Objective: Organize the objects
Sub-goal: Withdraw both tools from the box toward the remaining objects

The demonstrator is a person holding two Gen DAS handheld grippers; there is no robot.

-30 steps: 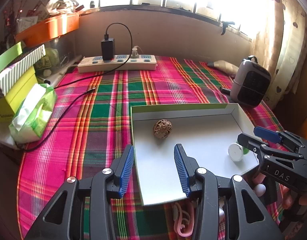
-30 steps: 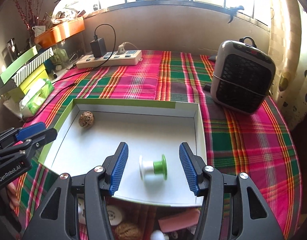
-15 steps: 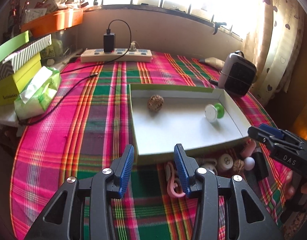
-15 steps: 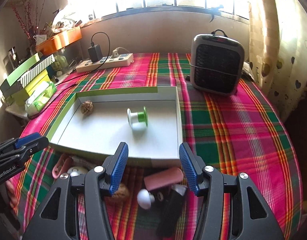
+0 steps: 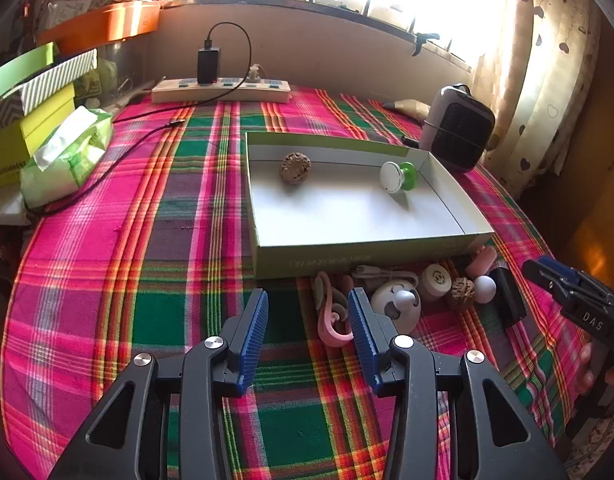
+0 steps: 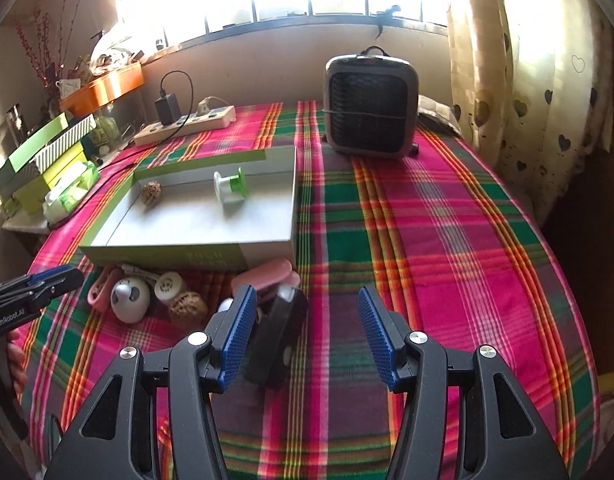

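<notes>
A shallow box (image 5: 349, 258) (image 6: 163, 250) with green sides and a white floor lies on the plaid cloth. Inside it are a brown walnut (image 5: 294, 167) (image 6: 151, 193) and a white-and-green spool (image 5: 398, 176) (image 6: 229, 187). Along its near side lie several small items: a pink hook (image 5: 332, 316), a round white toy (image 5: 397, 304) (image 6: 130, 300), a white cap (image 5: 436, 280), another walnut (image 5: 461, 292) (image 6: 188, 309), a pink piece (image 6: 265, 276) and a black block (image 5: 508, 300) (image 6: 277, 340). My left gripper (image 5: 307, 312) is open and empty, just short of the hook. My right gripper (image 6: 305, 308) is open and empty, over the cloth right of the block.
A small grey heater (image 6: 371, 108) (image 5: 457, 128) stands behind the box on the right. A power strip (image 5: 221, 90) with a black charger sits at the far edge. Stacked boxes (image 5: 23, 92) and a tissue pack (image 5: 65, 156) crowd the left. A curtain (image 6: 527, 60) hangs at right.
Both grippers have drawn back from over the box toward the near edge of the table. The small items in front of the box have come into view. Jaws kept their width.
</notes>
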